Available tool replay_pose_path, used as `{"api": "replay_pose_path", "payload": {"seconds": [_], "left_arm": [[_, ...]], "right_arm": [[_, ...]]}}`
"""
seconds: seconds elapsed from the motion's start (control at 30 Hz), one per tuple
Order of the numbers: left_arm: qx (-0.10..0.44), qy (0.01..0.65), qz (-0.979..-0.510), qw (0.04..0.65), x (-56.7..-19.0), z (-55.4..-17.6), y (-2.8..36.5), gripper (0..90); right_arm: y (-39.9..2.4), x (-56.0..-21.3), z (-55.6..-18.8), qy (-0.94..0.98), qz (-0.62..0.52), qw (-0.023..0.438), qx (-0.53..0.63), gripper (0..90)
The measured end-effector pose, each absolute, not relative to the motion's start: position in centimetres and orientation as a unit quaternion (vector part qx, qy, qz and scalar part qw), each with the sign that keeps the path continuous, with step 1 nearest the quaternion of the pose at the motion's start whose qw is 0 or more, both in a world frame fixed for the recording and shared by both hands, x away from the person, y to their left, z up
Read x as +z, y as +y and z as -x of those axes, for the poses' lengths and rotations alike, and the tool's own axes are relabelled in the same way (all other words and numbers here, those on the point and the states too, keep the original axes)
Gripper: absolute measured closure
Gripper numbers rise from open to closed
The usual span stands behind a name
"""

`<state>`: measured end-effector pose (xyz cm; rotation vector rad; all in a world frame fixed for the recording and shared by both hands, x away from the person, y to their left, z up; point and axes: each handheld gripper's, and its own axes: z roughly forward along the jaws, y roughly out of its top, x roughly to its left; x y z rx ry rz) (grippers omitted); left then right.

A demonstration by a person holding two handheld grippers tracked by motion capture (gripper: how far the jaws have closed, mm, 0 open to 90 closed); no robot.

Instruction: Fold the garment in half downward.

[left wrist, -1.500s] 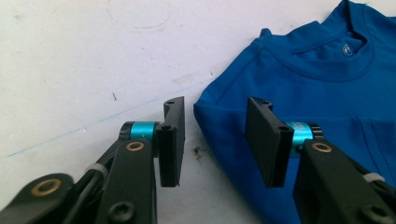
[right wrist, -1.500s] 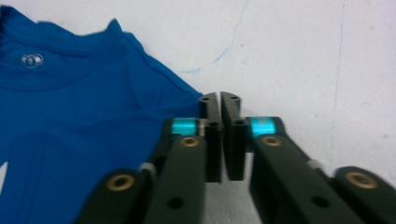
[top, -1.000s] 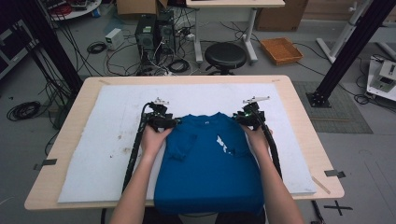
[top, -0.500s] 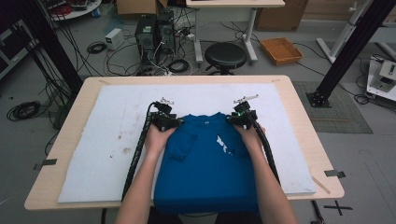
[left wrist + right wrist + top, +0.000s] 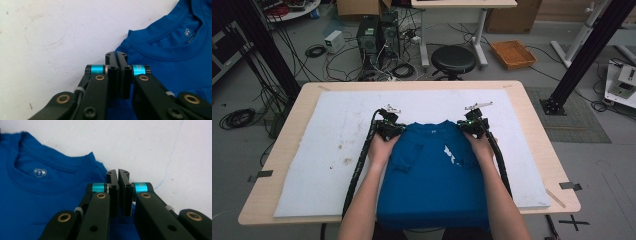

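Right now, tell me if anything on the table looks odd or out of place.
Mostly tidy. The blue T-shirt hangs over the table's near edge, and the white mat carries brownish stains at its left. Both grippers' jaws have just closed at the shirt's shoulders.

A blue T-shirt (image 5: 432, 175) lay on the white mat (image 5: 322, 150), its hem over the table's near edge. The left gripper (image 5: 388, 127) and right gripper (image 5: 473, 124) sat at its shoulder corners, jaws just closed there.
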<state>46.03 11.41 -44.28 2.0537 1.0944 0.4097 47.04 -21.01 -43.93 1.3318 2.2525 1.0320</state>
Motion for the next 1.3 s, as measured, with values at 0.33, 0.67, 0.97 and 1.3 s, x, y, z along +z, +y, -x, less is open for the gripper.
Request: {"api": "replay_pose_path", "payload": {"seconds": [0.33,0.67,0.97,1.3], "left_arm": [[0.169,0.417,-0.792,0.413,-42.9,-45.6,12.1,88.2],[0.185,0.377,-0.787,0.452,-39.9,-43.1,12.8,88.2],[0.181,0.321,-0.793,0.485,-38.3,-38.0,13.3,88.2],[0.184,0.267,-0.808,0.492,-38.6,-31.9,13.9,88.1]], "right_arm": [[-22.0,-42.6,-46.4,0.767,-0.471,0.159,0.407,88.1],[-22.7,-40.1,-43.7,0.747,-0.453,0.159,0.460,88.2],[-22.7,-38.9,-38.5,0.762,-0.398,0.174,0.480,88.1],[-23.7,-39.6,-32.1,0.769,-0.357,0.196,0.493,88.2]]}}
